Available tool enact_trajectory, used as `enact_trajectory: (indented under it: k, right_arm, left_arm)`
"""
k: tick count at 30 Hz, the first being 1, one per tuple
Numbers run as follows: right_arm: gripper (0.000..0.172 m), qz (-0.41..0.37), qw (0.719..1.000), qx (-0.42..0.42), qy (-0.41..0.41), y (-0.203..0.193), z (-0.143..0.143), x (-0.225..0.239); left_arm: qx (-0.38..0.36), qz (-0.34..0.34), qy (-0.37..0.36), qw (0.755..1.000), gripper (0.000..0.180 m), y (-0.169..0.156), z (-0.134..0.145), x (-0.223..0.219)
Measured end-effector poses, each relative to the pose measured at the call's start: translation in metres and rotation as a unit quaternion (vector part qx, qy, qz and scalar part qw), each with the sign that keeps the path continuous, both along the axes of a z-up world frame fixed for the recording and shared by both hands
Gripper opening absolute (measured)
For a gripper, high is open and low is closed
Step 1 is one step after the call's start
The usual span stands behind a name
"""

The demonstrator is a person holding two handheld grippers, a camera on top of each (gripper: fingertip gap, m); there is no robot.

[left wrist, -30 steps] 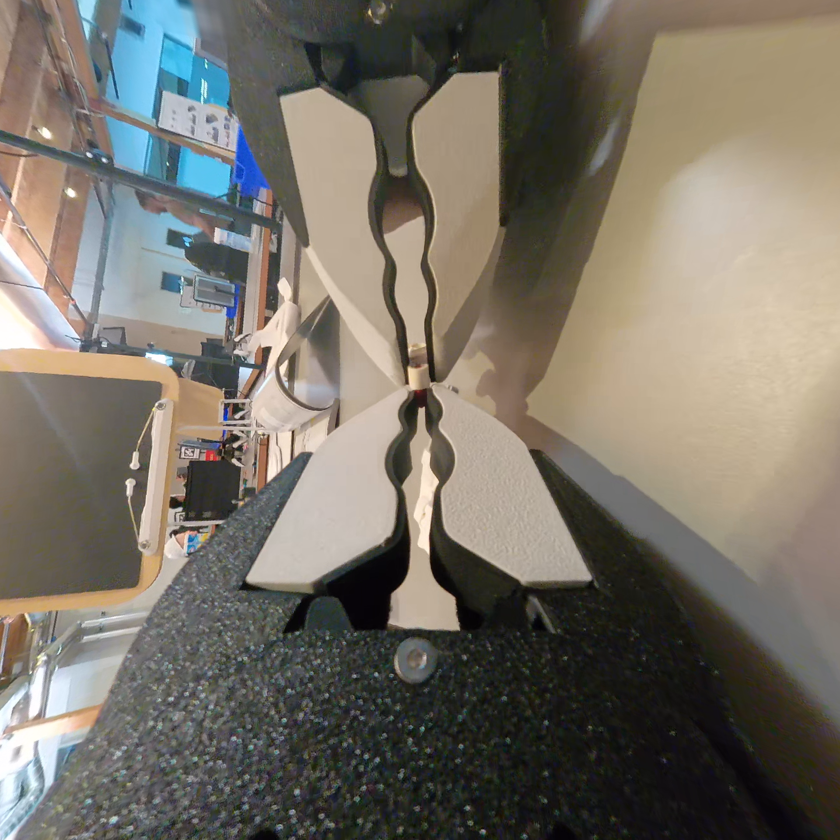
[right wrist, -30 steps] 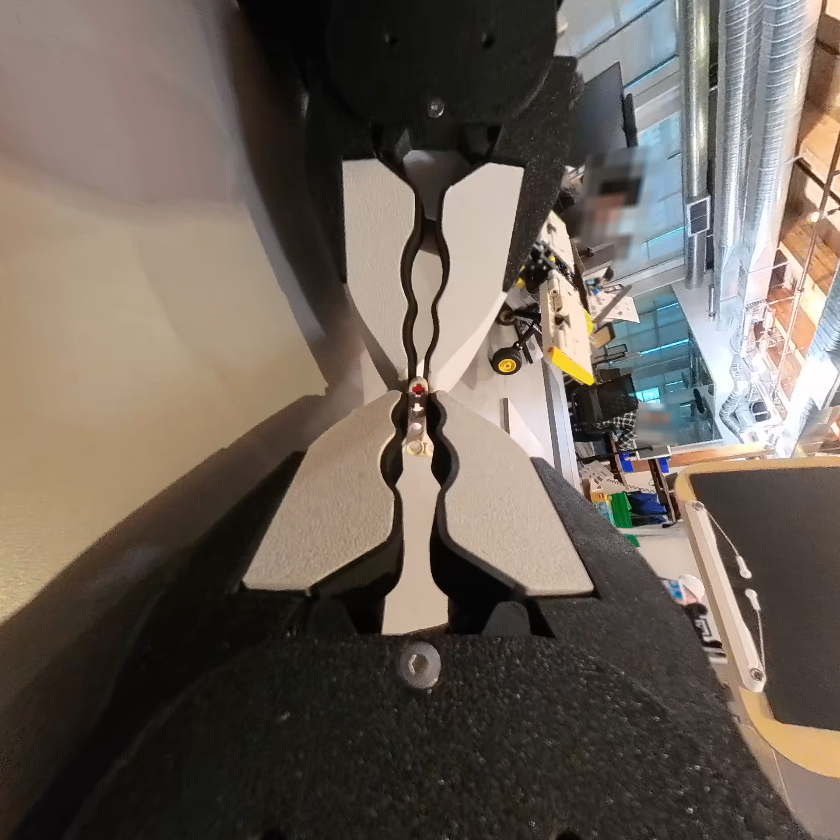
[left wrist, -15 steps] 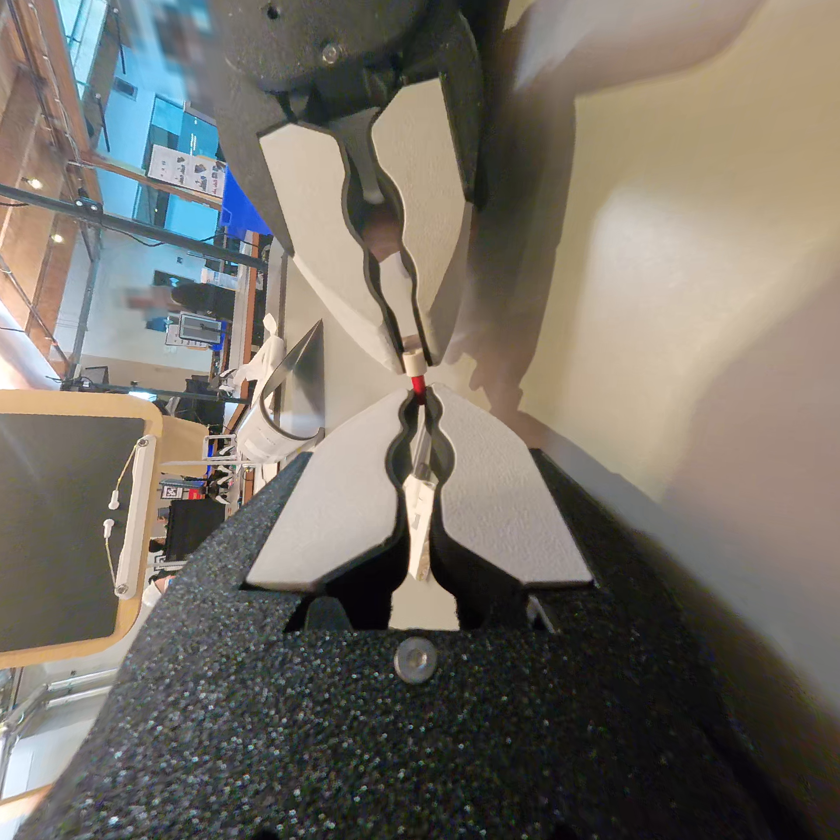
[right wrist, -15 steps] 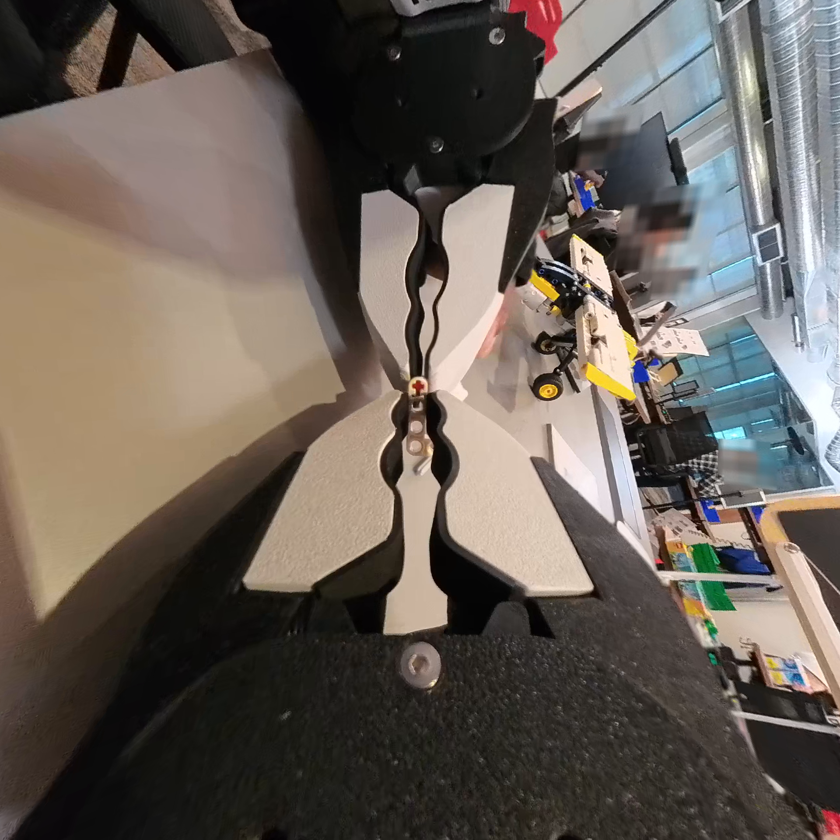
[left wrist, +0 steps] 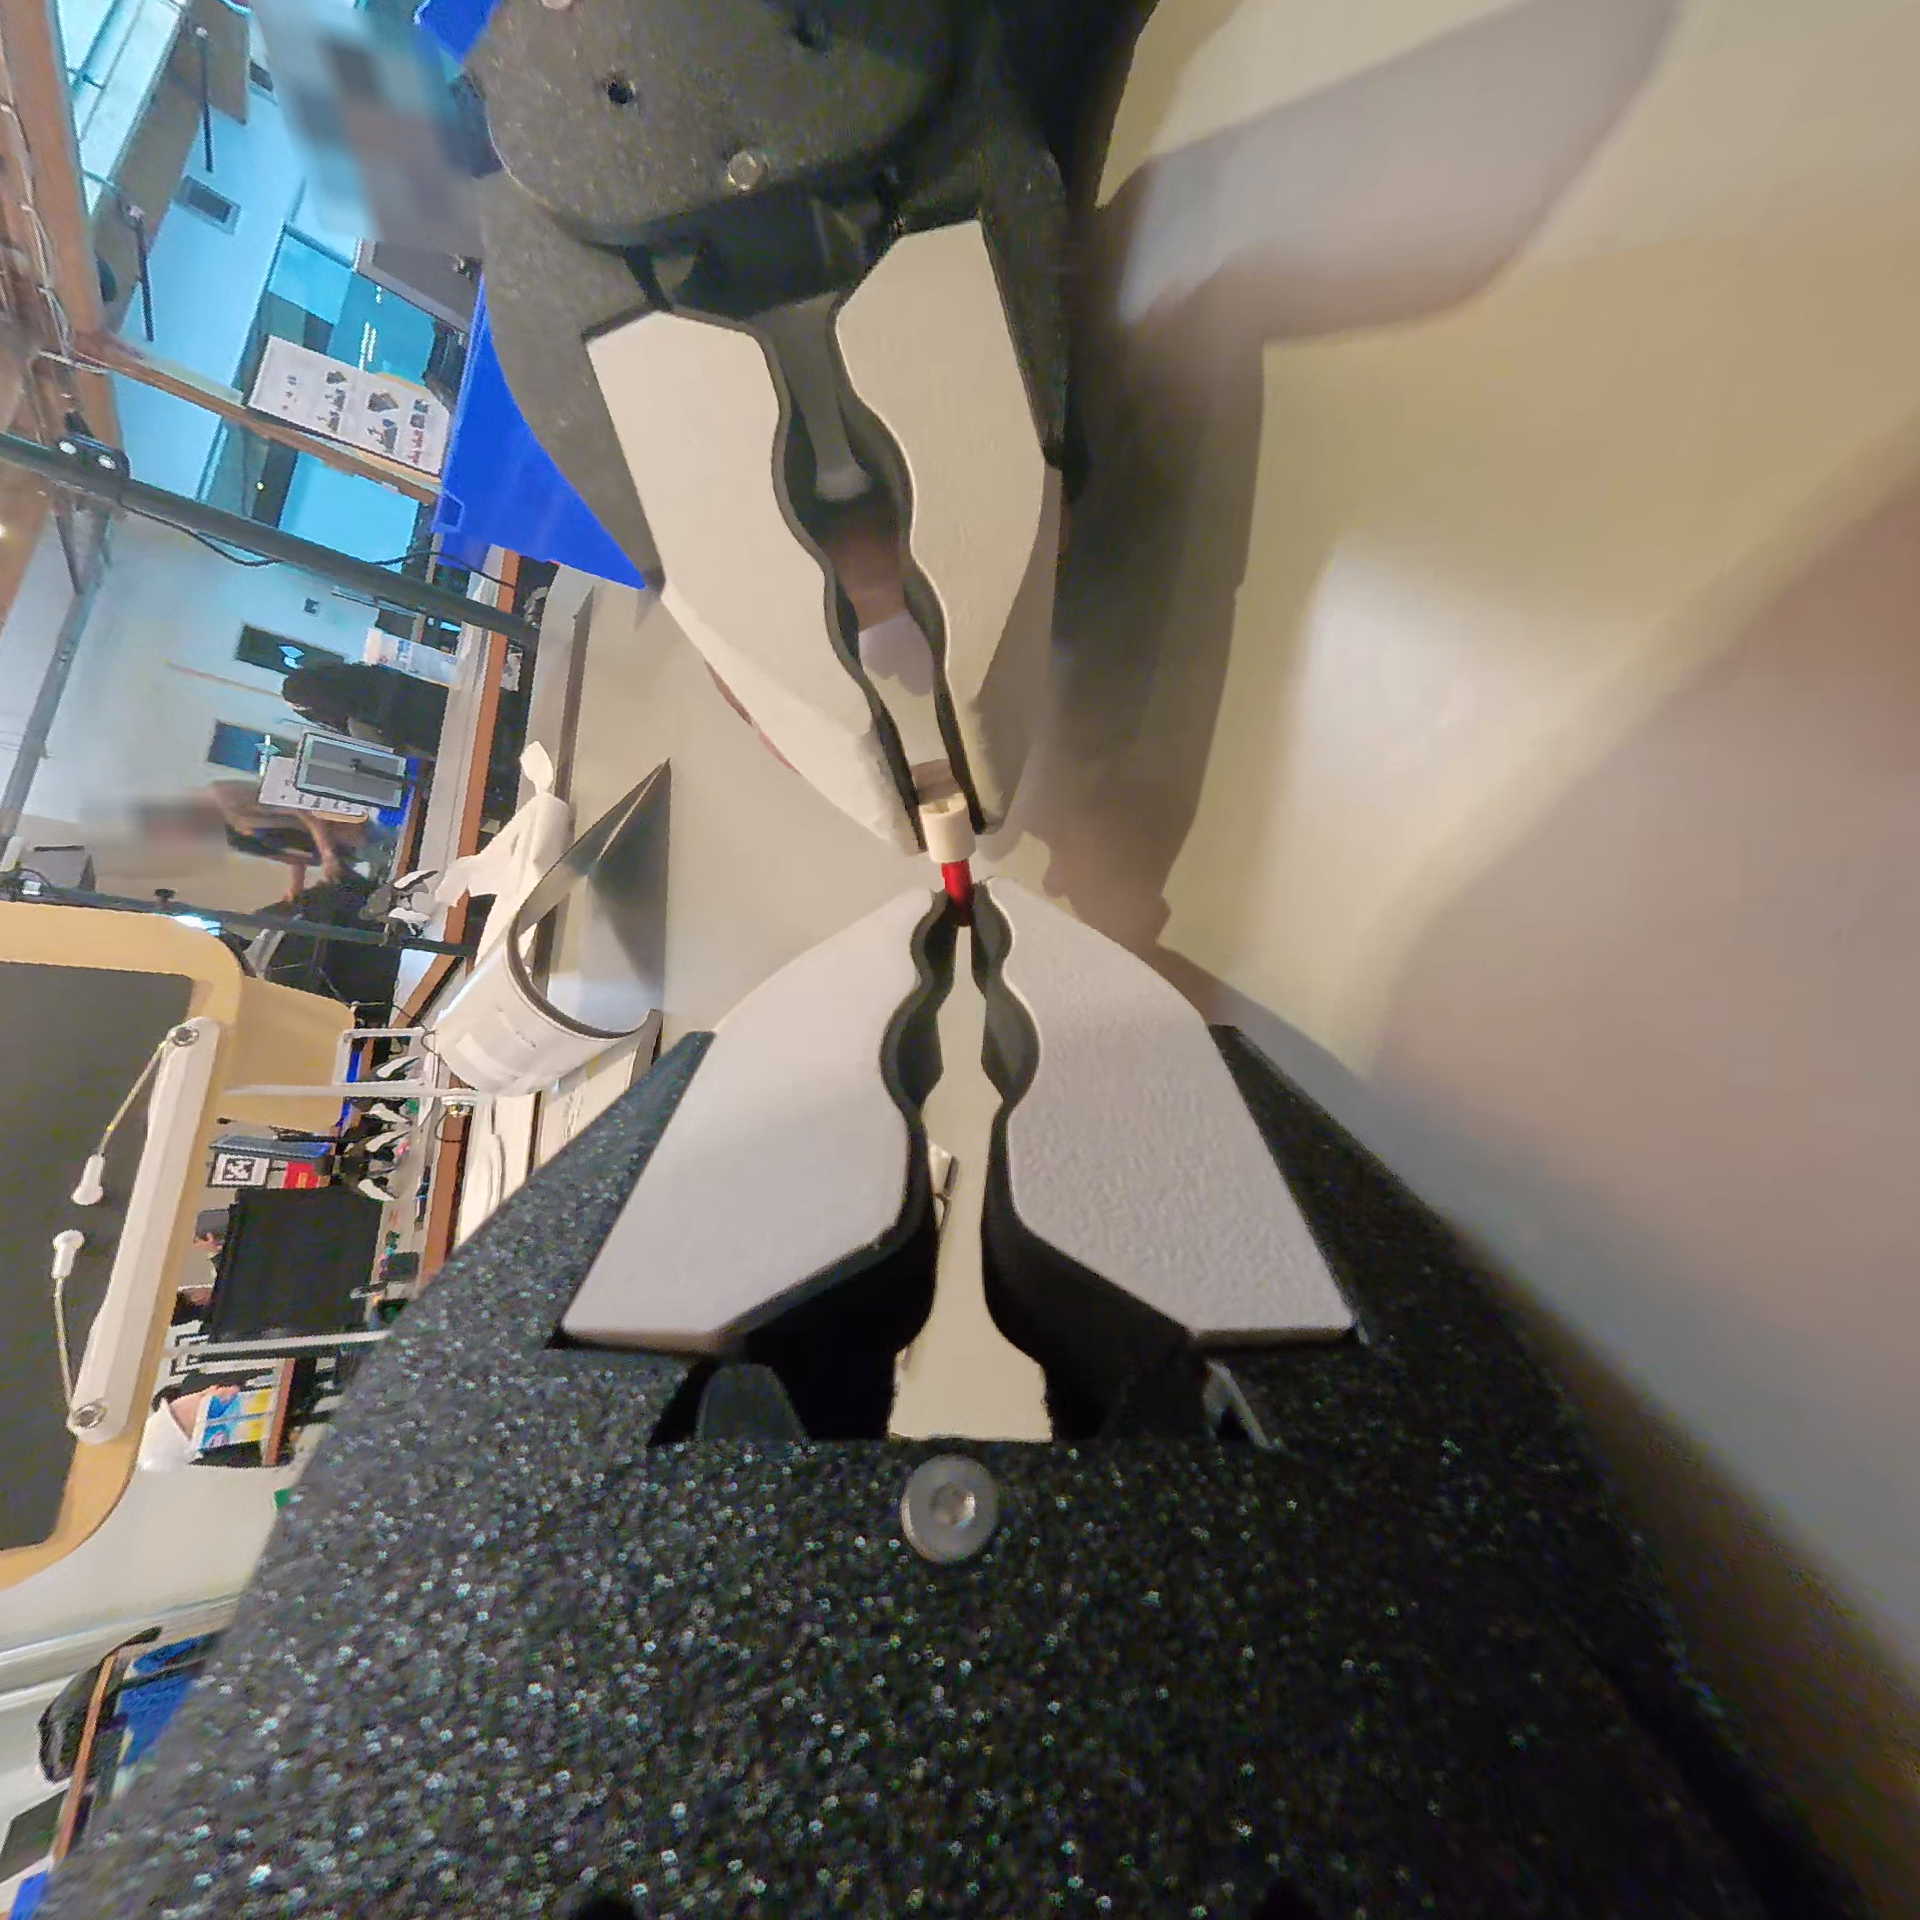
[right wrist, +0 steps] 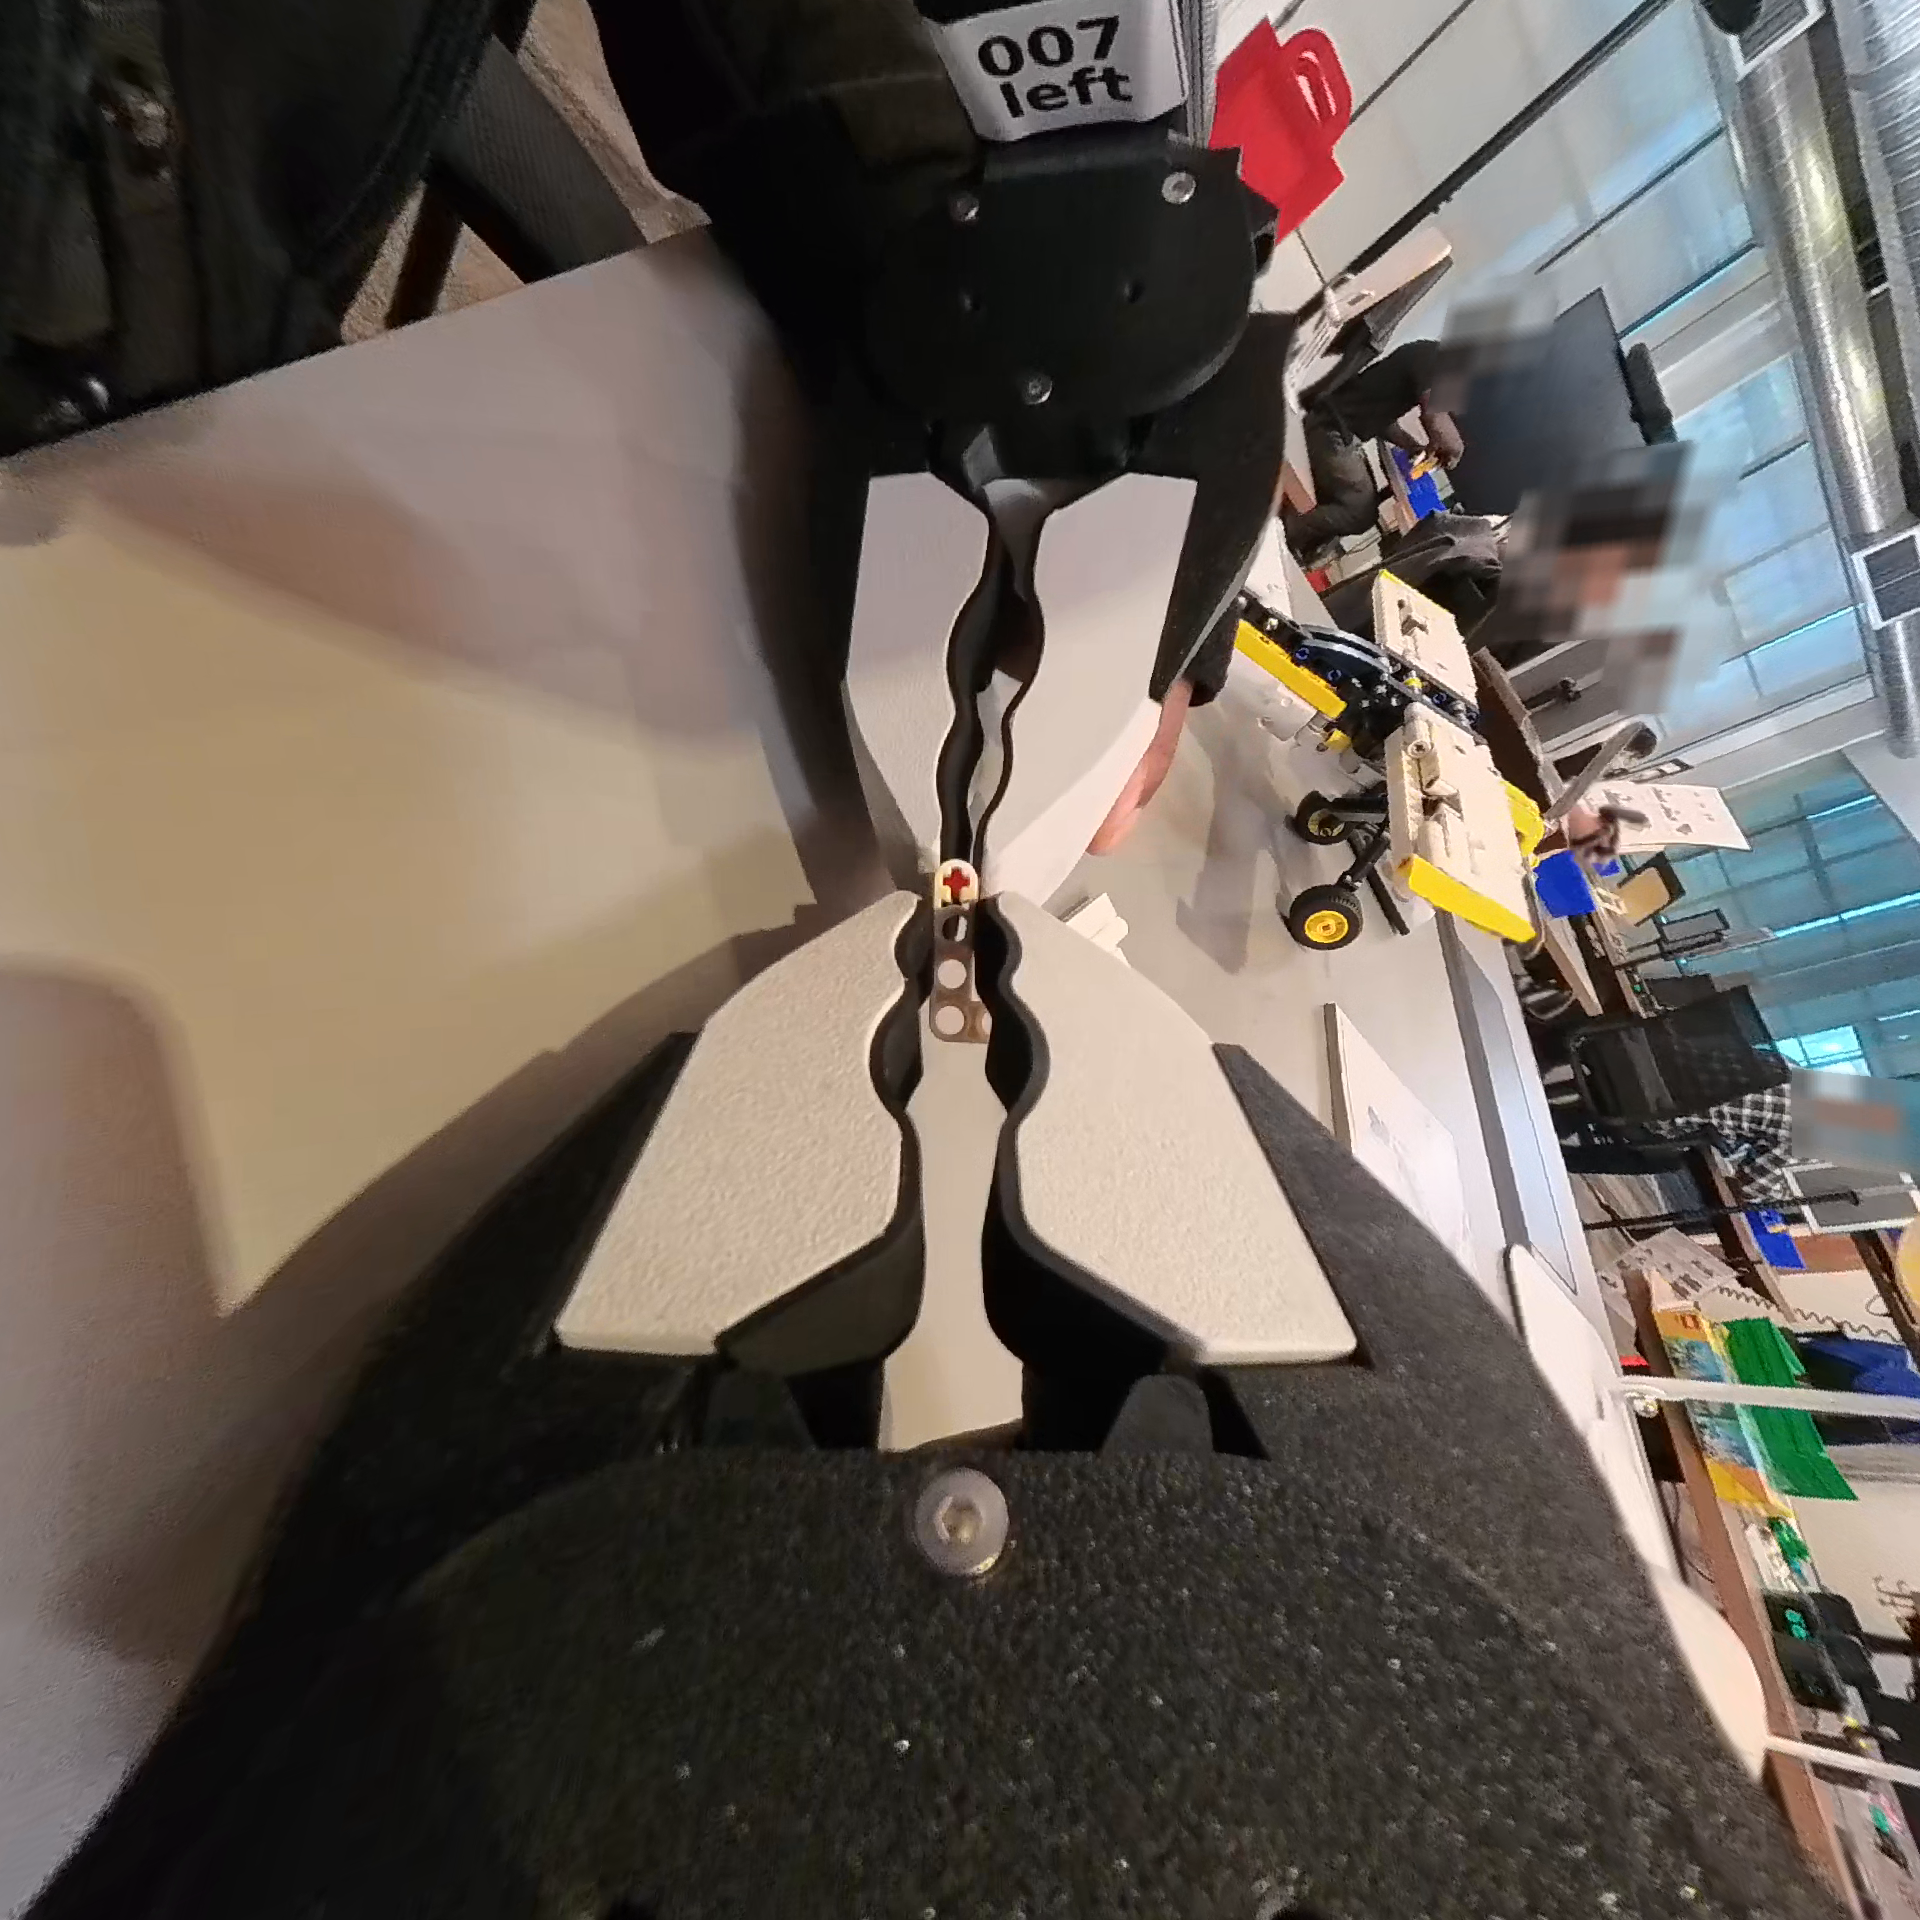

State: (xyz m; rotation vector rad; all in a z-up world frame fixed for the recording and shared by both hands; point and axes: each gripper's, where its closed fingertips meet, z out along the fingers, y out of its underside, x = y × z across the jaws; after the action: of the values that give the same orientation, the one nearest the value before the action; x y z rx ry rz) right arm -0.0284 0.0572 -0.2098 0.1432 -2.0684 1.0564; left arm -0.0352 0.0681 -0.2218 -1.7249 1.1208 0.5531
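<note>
In the left wrist view my left gripper [left wrist: 956, 920] is shut on a thin red axle [left wrist: 954, 883] that sticks out past its tips. The axle's far end sits in a pale perforated beam [left wrist: 940, 826], held by my right gripper [left wrist: 935, 800], which comes in from above, tip to tip. In the right wrist view my right gripper [right wrist: 958, 920] is shut on the same beam [right wrist: 951, 977], its pads against the beam's edges. The red cross-shaped axle end [right wrist: 957, 881] fills the beam's outermost hole. The left gripper [right wrist: 961, 847] closes on it from above.
A cream wall panel [left wrist: 1558, 727] stands close beside both grippers. On the white table [right wrist: 1195, 914] stands a yellow, black and tan brick-built vehicle [right wrist: 1392, 748]. A curled white sheet [left wrist: 520, 997] and a blue bin [left wrist: 520, 468] lie farther off. People sit at desks behind. Left and right tips are no more than a few centimetres apart.
Both grippers have swung together, still tip to tip, so the background has shifted. More of the red axle now shows between the two sets of tips. Both grasps have held.
</note>
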Motion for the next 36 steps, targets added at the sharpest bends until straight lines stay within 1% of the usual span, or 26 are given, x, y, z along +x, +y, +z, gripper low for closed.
enact_trajectory:
  k: [3, 7, 9, 12, 14, 15, 16, 18, 20, 24, 29, 36]
  right_arm:
    - [0.007, -0.014, 1.000, 0.010, 0.009, 0.002, -0.003, -0.005]
    - [0.013, -0.041, 0.995, 0.061, 0.062, 0.001, -0.011, -0.011]
    - [0.013, -0.049, 0.994, 0.070, 0.071, -0.001, -0.012, -0.013]
    - [0.008, -0.060, 0.992, 0.082, 0.076, 0.000, -0.013, -0.017]
    - [0.008, -0.057, 0.992, 0.082, 0.080, -0.001, -0.010, -0.015]
    - [0.008, -0.053, 0.992, 0.075, 0.083, 0.000, -0.007, -0.013]
    - [0.007, -0.041, 0.994, 0.050, 0.084, -0.001, 0.000, -0.009]
    - [0.007, -0.054, 0.996, 0.016, 0.067, 0.009, 0.009, -0.010]
    - [0.007, -0.068, 0.994, 0.039, 0.074, 0.018, 0.003, -0.016]
    - [0.008, -0.060, 0.994, 0.072, 0.048, 0.015, -0.014, -0.017]
    - [0.011, -0.065, 0.995, 0.065, 0.024, 0.013, -0.014, -0.019]
    - [0.019, -0.079, 0.996, 0.047, 0.003, 0.011, -0.010, -0.020]
  left_arm:
    - [-0.013, 0.020, 0.004, 1.000, 0.004, 0.001, -0.004, -0.007]
    - [-0.029, 0.038, 0.015, 0.999, 0.004, 0.002, -0.010, -0.013]
    - [-0.031, 0.041, 0.013, 0.999, 0.004, 0.003, -0.010, -0.013]
    - [-0.033, 0.042, 0.015, 0.998, 0.004, 0.003, -0.012, -0.014]
    - [-0.026, 0.034, 0.008, 0.999, 0.004, 0.002, -0.009, -0.013]
    - [-0.037, 0.050, 0.021, 0.998, 0.004, 0.000, -0.013, -0.022]
    - [-0.036, 0.064, 0.030, 0.997, 0.004, -0.002, -0.015, -0.033]
    - [-0.032, 0.066, 0.002, 0.997, 0.003, -0.008, -0.011, -0.039]
    - [-0.037, 0.074, 0.006, 0.997, 0.004, -0.008, -0.014, -0.040]
    - [-0.048, 0.083, -0.016, 0.995, 0.004, -0.008, -0.014, -0.044]
    - [-0.044, 0.097, -0.064, 0.992, 0.004, -0.010, -0.006, -0.050]
    - [-0.048, 0.107, -0.052, 0.992, 0.004, -0.011, -0.010, -0.049]
